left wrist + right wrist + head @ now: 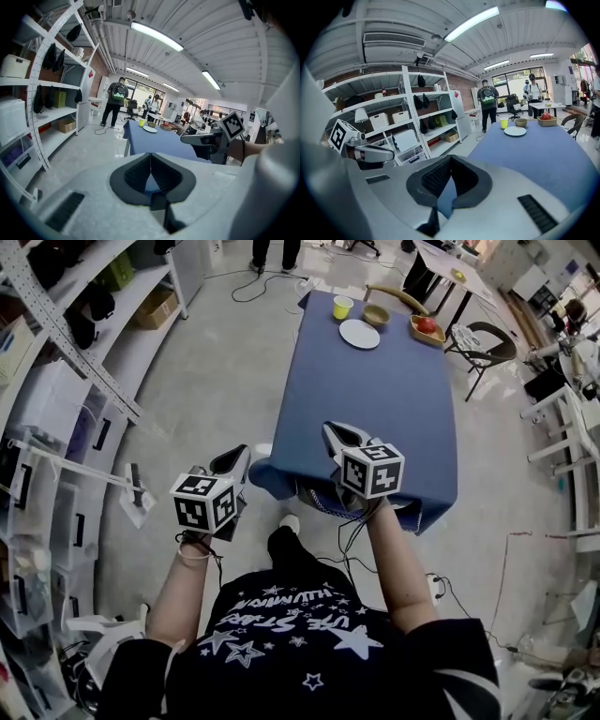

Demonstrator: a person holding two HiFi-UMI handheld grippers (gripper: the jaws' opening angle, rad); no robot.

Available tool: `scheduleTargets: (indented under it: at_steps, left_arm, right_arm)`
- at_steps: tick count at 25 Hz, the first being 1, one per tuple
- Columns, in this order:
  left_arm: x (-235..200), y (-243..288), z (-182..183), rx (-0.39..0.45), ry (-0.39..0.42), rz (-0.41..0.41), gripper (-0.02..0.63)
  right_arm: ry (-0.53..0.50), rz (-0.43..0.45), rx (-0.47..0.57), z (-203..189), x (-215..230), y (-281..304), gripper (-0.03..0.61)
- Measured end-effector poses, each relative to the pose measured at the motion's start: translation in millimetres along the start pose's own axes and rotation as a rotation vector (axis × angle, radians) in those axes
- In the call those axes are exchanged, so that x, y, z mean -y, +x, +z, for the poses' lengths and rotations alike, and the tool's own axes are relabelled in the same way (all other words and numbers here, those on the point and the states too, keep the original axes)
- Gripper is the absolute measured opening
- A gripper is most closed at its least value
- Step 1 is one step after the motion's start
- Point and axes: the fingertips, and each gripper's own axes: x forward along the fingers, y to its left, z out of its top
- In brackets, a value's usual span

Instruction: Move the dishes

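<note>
Head view: both tools are held up in front of the person, at the near end of a blue table [375, 399]. The left gripper [239, 457] sits lower left of centre and the right gripper [334, 434] just right of centre, over the table's near edge. The dishes are grouped at the table's far end, at the top of the frame: a yellow cup [343, 307], a brown bowl [377, 315] beside it, a white plate [359, 334] just below them, and a wooden tray [439, 336] to the right with something red [426, 324] in it. All are well apart from both tools.

Left gripper view: the dark pads meet along a thin line at lower centre, with nothing between them. The table runs away beyond them, the cup and plate small at its far end, and the other tool reaches in from the right.

Right gripper view: its jaws are likewise pressed together and hold nothing. The dishes stand at right of centre, and shelving [417, 117] fills the left.
</note>
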Motion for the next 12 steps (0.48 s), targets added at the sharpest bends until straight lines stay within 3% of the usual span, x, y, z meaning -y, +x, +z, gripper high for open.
scheduleTargets:
  at_steps: [5,12]
  left_arm:
    - [8,-24,-17,0.021,-0.006,-0.002,0.020]
    - [-2,-91,-59,0.037,-0.005,-0.002,0.020]
  right_arm:
    - [0.004,-0.014,0.008,-16,-15,-22,0.003]
    - [-0.003,-0.023,0.026,-52,-82,-47,0.003]
